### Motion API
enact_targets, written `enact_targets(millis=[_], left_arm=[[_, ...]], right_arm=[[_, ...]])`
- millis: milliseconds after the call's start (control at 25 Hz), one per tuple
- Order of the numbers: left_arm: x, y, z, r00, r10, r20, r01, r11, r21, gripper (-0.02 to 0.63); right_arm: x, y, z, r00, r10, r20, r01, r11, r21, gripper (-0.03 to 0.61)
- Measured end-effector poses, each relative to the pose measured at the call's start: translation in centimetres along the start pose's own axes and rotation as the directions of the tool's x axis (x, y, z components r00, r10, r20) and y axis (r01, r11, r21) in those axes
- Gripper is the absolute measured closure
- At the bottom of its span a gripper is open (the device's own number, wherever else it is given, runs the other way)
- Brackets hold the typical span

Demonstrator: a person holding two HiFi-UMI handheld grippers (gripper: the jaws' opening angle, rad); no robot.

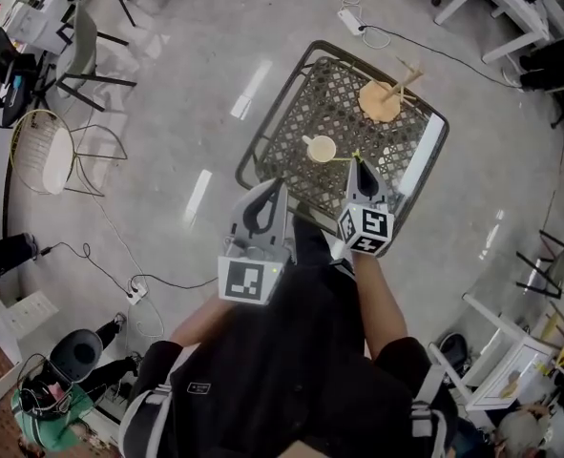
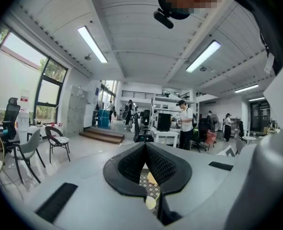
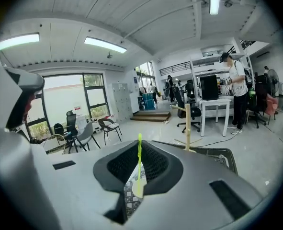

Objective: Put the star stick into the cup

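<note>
A cream cup (image 1: 320, 148) stands upright on the black mesh table (image 1: 291, 132). My right gripper (image 1: 359, 163) hovers just right of the cup, shut on the thin yellow-green star stick (image 1: 353, 155). In the right gripper view the star stick (image 3: 140, 164) stands upright, pinched between the jaws of my right gripper (image 3: 139, 140). My left gripper (image 1: 280, 185) hangs over the table's near edge, below and left of the cup. The left gripper view shows my left gripper (image 2: 145, 145) with jaws closed together and nothing in them; mesh and a cream shape show below them.
A wooden peg stand (image 1: 384, 97) sits on the table's far right part and also rises behind the jaws as the wooden peg stand (image 3: 187, 126). A white strip (image 1: 422, 156) lies along the table's right edge. Chairs (image 1: 81, 36), cables and desks surround the table.
</note>
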State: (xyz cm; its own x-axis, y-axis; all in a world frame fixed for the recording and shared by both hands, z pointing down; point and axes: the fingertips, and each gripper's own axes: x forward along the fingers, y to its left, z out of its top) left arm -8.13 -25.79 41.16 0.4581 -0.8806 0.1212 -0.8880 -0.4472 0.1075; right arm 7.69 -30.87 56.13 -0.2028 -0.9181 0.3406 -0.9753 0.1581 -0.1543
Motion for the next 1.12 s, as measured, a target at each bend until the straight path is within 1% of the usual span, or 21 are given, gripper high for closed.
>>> enact_targets(millis=[200, 400, 560, 800, 1120], left_arm=[[0.7, 0.4, -0.5, 1.000, 0.001, 0.001, -0.001, 1.000, -0.005, 0.598], [1.1, 0.6, -1.1, 1.000, -0.002, -0.016, 0.002, 1.000, -0.013, 0.598], [1.6, 0.3, -1.0, 1.000, -0.012, -0.016, 0.012, 1.000, -0.011, 0.598], [2.2, 0.4, -1.2, 1.000, -0.007, -0.026, 0.007, 1.000, -0.020, 0.598], [2.5, 0.7, -1.4, 0.999, 0.000, -0.035, -0.001, 1.000, -0.028, 0.598]], right_arm=[[2.2, -0.5, -2.6, 0.999, -0.006, -0.043, 0.007, 1.000, 0.011, 0.557], [3.5, -0.5, -4.1, 0.997, -0.008, -0.075, 0.008, 1.000, 0.006, 0.557], [4.3, -0.7, -5.4, 0.994, -0.008, -0.110, 0.010, 1.000, 0.018, 0.557], [5.5, -1.5, -6.7, 0.989, -0.007, -0.150, 0.012, 0.999, 0.034, 0.557], [7.2, -2.9, -8.5, 0.981, -0.001, -0.196, 0.019, 0.995, 0.094, 0.557]])
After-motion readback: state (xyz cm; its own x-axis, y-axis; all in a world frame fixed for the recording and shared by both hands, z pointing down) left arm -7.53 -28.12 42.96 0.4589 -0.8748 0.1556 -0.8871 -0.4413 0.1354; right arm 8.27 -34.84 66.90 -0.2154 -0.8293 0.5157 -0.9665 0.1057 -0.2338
